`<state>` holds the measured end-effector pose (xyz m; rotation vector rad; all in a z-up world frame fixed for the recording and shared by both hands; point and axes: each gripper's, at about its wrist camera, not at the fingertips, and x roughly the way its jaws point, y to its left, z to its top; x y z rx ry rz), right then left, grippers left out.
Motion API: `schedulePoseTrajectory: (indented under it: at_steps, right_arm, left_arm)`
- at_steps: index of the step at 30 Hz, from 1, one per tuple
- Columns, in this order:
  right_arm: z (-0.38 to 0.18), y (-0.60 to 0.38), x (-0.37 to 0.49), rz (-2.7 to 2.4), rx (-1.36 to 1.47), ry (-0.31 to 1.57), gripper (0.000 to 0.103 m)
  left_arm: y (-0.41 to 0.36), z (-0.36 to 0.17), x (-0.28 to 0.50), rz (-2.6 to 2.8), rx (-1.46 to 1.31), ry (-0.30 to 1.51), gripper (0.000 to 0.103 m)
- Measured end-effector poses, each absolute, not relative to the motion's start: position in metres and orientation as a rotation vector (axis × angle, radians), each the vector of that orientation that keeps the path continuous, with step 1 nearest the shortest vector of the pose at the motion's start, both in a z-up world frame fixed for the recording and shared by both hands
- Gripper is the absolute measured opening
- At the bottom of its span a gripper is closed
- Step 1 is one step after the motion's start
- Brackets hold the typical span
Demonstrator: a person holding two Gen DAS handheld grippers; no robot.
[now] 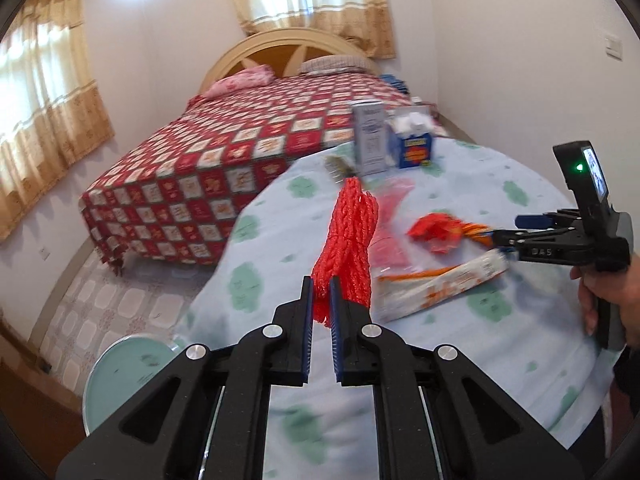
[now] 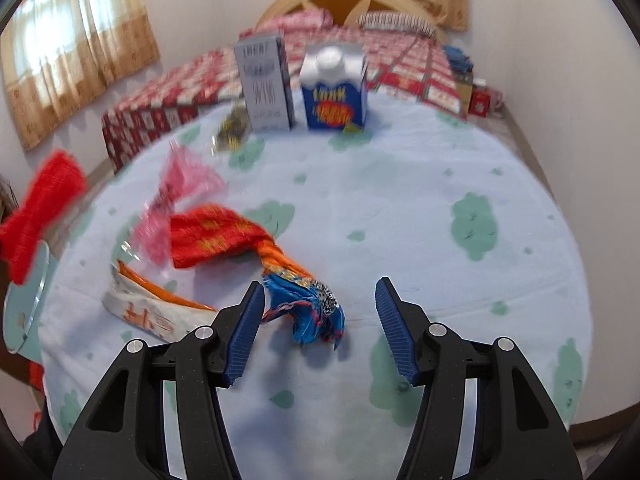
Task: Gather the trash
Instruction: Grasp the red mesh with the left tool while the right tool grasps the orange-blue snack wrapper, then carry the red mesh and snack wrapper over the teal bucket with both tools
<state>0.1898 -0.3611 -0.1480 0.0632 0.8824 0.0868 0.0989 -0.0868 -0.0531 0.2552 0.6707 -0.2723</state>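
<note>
The left gripper point(image 1: 322, 294) is clamped on the near end of a red net bag point(image 1: 350, 236), a bunched mesh bundle whose long axis runs straight away from the jaws, pointing up and toward the far side of the round table point(image 1: 460, 360); the bundle is lifted, its far end clear of the pale blue cloth with green patches. In the right wrist view the same red mesh shows at the far left edge, above the table's glass rim. The right gripper point(image 2: 320, 312) stands with its jaws apart, only partly spread, straddling a crumpled blue wrapper point(image 2: 308, 312) that lies on the cloth; the left pad is just at the wrapper's edge, the right pad well clear of it. From that blue end a twisted orange and red wrapper point(image 2: 220, 236) stretches away to the upper left. Beside it lies a pink plastic bag point(image 2: 180, 196), and nearer the table's left edge a white and orange packet point(image 2: 152, 312), long axis slanting left to right. At the far side stand a grey carton point(image 2: 266, 84) and a blue carton point(image 2: 334, 92), both upright, with a small dark wrapper point(image 2: 232, 128) near the grey one. Beyond the table is a bed point(image 1: 224, 160) with a red checked cover.
</note>
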Motion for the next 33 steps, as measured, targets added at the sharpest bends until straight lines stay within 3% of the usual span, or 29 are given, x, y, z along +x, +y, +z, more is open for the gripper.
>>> schedulePoseTrajectory:
  at_steps: [1, 5, 17, 33]
  right_arm:
    - [-0.154, -0.361, 0.193, 0.11, 0.081, 0.91, 0.033]
    - [-0.152, -0.358, 0.186, 0.132, 0.103, 0.895, 0.022]
    - [-0.115, -0.317, 0.138, 0.132, 0.087, 0.694, 0.022]
    - [-0.096, -0.206, 0.13, 0.246, -0.038, 0.634, 0.022]
  left_arm:
    - [-0.08, -0.055, 0.1, -0.26, 0.251, 0.678, 0.008]
    - [-0.043, -0.063, 0.103, -0.192, 0.225, 0.704, 0.008]
    - [0.027, -0.058, 0.073, -0.075, 0.196, 0.682, 0.008]
    - [0.083, -0.063, 0.052, 0.027, 0.161, 0.666, 0.008]
